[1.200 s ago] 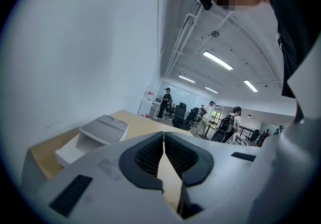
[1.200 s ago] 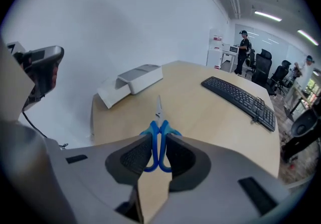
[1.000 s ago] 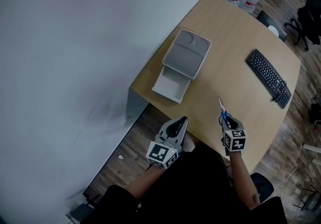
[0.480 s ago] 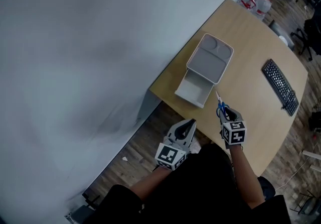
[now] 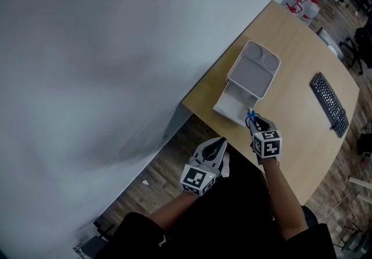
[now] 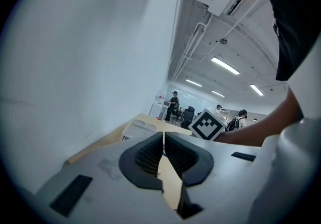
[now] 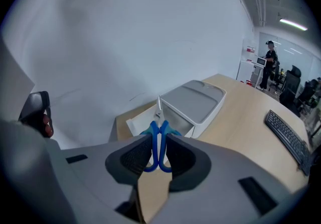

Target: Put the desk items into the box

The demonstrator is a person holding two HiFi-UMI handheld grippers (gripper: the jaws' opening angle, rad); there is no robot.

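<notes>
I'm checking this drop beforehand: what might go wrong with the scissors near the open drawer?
The right gripper pinches the blue-handled scissors only by their loops, so they may pivot or slip. Their pointed blades sit by the front of the grey plastic box, behind its open white drawer, and might strike it instead of dropping in.

No text, label, brand or number can be read.

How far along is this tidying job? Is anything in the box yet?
Done: the box has its drawer pulled open; nothing shows inside. In hand: the right hand-held gripper is shut on blue scissors, pointing at the drawer. Left: dropping them in. The keyboard lies on the desk; the left hand-held gripper is shut, empty.
</notes>
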